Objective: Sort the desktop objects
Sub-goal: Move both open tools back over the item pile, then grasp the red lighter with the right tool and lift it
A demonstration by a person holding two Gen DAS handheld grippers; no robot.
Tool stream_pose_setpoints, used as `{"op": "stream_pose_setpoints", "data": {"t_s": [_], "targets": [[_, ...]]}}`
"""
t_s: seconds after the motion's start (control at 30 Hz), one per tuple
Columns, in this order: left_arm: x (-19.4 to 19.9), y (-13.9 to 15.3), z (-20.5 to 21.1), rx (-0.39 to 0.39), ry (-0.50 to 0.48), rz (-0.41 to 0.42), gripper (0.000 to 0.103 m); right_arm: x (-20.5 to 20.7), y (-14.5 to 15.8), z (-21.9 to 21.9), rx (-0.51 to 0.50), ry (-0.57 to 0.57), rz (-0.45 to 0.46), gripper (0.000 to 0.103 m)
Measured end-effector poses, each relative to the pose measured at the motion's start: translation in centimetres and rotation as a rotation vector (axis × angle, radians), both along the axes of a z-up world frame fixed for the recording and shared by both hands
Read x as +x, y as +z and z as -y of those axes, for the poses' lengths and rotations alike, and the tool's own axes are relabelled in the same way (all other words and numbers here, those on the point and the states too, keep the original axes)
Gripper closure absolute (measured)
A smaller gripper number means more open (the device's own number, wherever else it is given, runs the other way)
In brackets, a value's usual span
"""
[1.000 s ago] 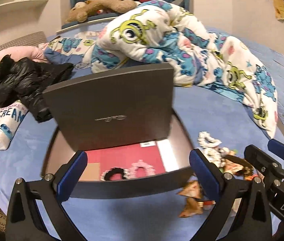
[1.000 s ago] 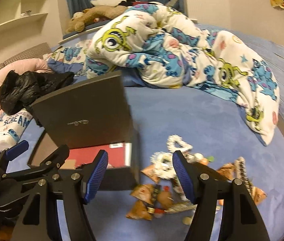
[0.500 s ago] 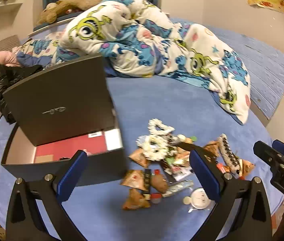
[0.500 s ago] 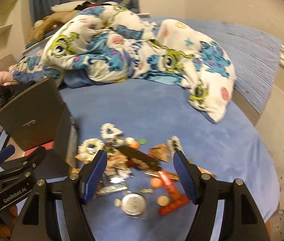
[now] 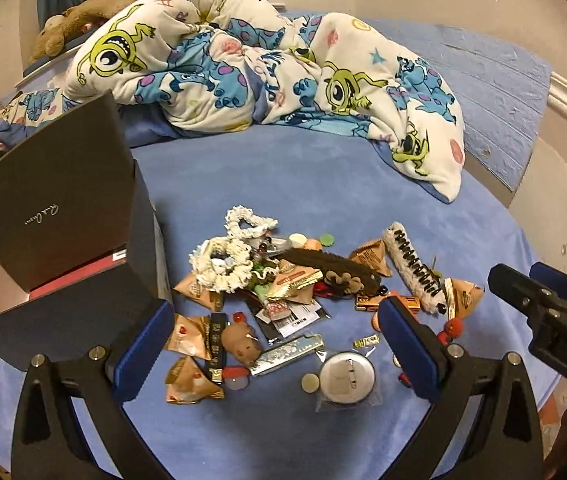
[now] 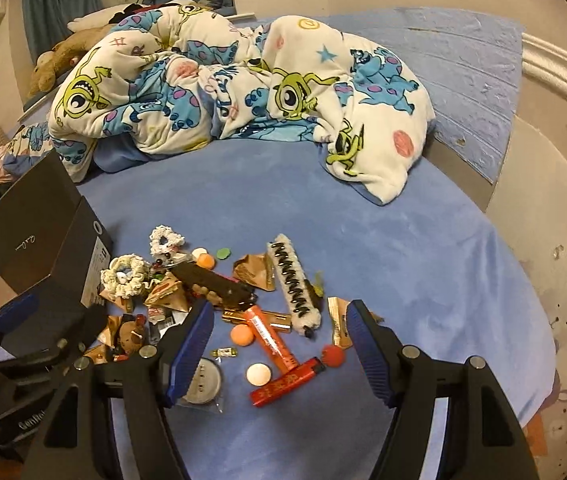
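Left tongs (image 5: 277,344): blue pads wide apart, nothing pinched — they hang over the pile.
Right tongs (image 6: 279,346): pads apart too, holding nothing.
Pile of small things (image 5: 303,300): spread on the blue bed cover (image 5: 283,184), right under and in front of both tongs.
Between the left pads: a brown toy animal (image 5: 241,343), a silver wrapper (image 5: 287,354) and a round tin in a clear bag (image 5: 346,376).
Between the right pads: an orange tube (image 6: 269,334), a red lighter (image 6: 287,382) and a white disc (image 6: 258,374).
Fuzzy hair clip (image 6: 293,284): just past the right tongs.
White scrunchies (image 5: 223,266): farther ahead of the left tongs.
Dark box (image 5: 63,216): open, lid up — to the left of the left tongs.
Cartoon blanket (image 6: 223,80): bunched up far behind the pile.
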State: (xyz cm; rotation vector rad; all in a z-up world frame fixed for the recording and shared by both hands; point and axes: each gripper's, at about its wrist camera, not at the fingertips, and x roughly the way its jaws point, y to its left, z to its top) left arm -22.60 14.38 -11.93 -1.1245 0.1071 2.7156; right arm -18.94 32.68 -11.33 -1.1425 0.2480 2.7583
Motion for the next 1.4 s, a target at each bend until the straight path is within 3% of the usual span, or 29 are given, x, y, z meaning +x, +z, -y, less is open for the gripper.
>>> {"op": "stream_pose_setpoints", "data": {"t_s": [0.23, 0.5, 0.83, 1.07, 1.1, 1.13, 1.17, 1.4], "targets": [[-0.2, -1.2, -0.3, 0.004, -0.009, 0.008, 0.0, -0.2, -2.5, -1.2, -0.037, -0.014, 0.035, 0.033], [-0.4, -2.6, -0.1, -0.006, -0.015, 0.024, 0.0, -1.0, -8.4, -1.4, -0.101, -0.023, 0.118, 0.033], [-0.8, -3.2, 0.2, -0.011, -0.011, 0.033, 0.0, -1.8, -13.0, -0.8, -0.084, -0.054, 0.226, 0.033], [-0.9, -3.6, 0.6, -0.007, -0.006, 0.039, 0.0, -2.0, -13.6, 0.7, 0.02, -0.103, 0.212, 0.034], [-0.9, -3.6, 0.6, -0.007, -0.006, 0.039, 0.0, -2.0, -13.6, 0.8, 0.028, -0.1, 0.21, 0.043], [-0.9, -3.6, 0.6, -0.009, -0.005, 0.038, 0.0, -1.9, -13.5, 0.9, 0.035, -0.097, 0.206, 0.06], [-0.9, -3.6, 0.7, -0.009, -0.004, 0.038, 0.0, -1.9, -13.4, 0.9, 0.048, -0.105, 0.205, 0.064], [-0.9, -3.9, 0.9, -0.007, 0.0, 0.044, 0.0, -1.7, -13.1, 0.4, 0.054, -0.115, 0.208, 0.078]]}}
